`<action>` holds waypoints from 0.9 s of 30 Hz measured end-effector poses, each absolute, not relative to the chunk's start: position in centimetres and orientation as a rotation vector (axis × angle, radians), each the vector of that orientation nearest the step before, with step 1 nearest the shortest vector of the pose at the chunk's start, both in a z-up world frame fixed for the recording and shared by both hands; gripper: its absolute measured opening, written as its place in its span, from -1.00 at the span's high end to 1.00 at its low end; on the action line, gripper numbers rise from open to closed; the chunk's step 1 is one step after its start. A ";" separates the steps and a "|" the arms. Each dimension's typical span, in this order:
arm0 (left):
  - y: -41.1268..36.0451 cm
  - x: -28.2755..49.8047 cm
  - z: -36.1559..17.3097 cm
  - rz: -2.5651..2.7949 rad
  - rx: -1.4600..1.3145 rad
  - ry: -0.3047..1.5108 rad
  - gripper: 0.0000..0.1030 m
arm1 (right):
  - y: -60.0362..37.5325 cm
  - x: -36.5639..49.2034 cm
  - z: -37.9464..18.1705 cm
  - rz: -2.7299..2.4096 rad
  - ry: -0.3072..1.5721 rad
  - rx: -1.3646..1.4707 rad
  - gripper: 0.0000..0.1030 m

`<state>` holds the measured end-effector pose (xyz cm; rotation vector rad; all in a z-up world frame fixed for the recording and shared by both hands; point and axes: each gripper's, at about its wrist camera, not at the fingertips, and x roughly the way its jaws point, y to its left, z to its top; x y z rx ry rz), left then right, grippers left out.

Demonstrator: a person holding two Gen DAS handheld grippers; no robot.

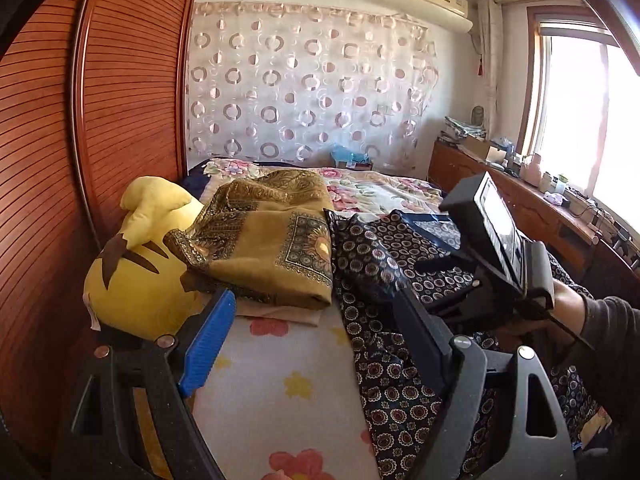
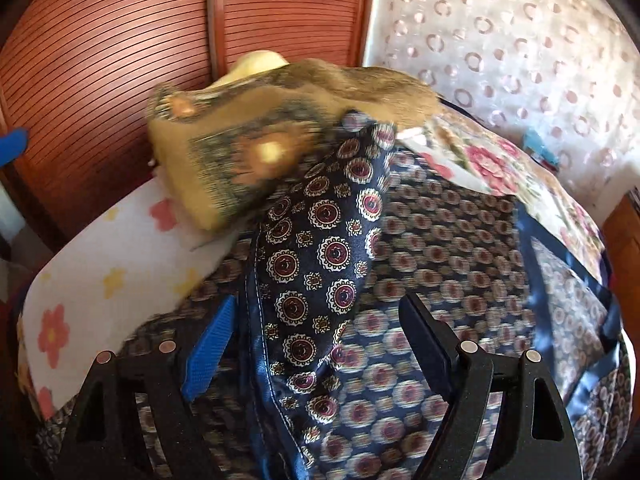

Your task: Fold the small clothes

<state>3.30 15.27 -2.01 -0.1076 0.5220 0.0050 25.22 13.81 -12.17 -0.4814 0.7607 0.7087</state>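
A navy garment [image 1: 400,392] printed with round medallions lies spread over the bed, filling the lower right wrist view [image 2: 460,248]. My left gripper [image 1: 312,328] is open at the garment's left edge, its black finger [image 1: 416,332] on the cloth and its blue pad [image 1: 208,344] over the sheet. My right gripper [image 2: 320,340] is open, with a raised fold [image 2: 320,264] of the garment between its fingers. That fold looks sharp while the rest is blurred. No pad visibly presses on it. A hand [image 1: 568,300] holds the right gripper's housing [image 1: 496,232].
A mustard patterned cloth [image 1: 272,248] sits folded beside a yellow plush toy [image 1: 136,280] on the flowered sheet [image 1: 288,392]. A slatted wooden wardrobe [image 1: 120,100] stands along the left. A floral blanket [image 1: 380,188] lies farther back, and a cluttered sideboard [image 1: 540,208] runs under the window.
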 end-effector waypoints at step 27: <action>12.1 18.2 -5.1 -0.020 0.022 0.716 -0.59 | -3.8 22.1 -7.1 0.510 0.697 -0.212 -0.63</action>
